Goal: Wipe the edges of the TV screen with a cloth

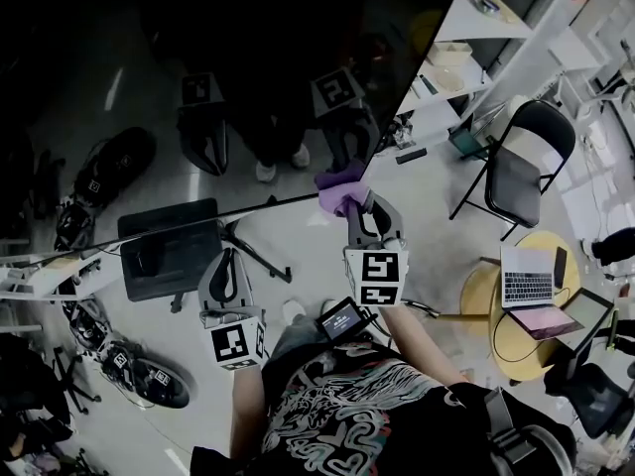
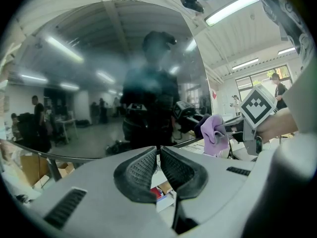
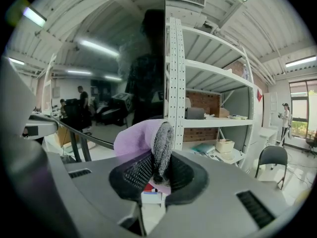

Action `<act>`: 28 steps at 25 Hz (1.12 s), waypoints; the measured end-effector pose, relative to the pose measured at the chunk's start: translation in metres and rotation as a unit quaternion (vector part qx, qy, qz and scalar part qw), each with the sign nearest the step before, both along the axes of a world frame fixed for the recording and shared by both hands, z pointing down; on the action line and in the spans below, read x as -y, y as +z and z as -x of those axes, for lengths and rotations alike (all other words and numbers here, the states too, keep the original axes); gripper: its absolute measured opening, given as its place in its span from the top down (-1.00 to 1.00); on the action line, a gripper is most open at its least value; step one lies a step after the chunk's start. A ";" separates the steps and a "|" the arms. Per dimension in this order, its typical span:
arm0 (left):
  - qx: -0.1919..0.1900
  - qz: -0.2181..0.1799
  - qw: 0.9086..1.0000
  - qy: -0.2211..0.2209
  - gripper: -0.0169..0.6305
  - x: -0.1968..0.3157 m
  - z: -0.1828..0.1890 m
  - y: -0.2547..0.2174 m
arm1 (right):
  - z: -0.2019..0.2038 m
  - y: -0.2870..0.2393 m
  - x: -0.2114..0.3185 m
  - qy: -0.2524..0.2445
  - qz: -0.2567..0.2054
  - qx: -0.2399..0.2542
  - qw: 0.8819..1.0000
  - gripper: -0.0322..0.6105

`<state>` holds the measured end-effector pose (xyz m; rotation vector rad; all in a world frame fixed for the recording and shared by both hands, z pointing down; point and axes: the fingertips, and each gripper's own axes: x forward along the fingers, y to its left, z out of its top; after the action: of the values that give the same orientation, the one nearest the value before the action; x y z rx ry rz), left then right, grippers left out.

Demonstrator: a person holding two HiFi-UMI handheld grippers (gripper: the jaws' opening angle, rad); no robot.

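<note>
Head view: my right hand-held gripper [image 1: 365,206] is clamped on the purple cloth [image 1: 337,196]. The cloth sits against the lower right corner of the dark TV screen [image 1: 198,77], where the bottom edge meets the side edge. In the right gripper view I see a fold of cloth pinched between both pads. My left hand-held gripper [image 1: 226,266] hangs below the screen's bottom edge, jaws closed together, holding nothing.
</note>
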<state>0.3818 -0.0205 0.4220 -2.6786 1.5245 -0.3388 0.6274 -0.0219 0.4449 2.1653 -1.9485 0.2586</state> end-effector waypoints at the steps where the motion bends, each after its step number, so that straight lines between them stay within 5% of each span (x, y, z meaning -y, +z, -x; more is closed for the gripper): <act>1: 0.001 0.000 1.000 -0.002 0.84 -0.001 0.001 0.000 | 0.002 0.000 0.000 -0.001 -0.001 0.002 1.000 0.65; 28: -0.001 -0.001 0.998 -0.067 0.84 -0.015 0.049 -0.004 | 0.045 -0.002 0.009 -0.040 -0.005 0.004 0.999 0.65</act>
<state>0.3324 -0.0051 0.4176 -2.5821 1.7077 -0.3393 0.5829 -0.0310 0.4432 2.0901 -2.0388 0.2465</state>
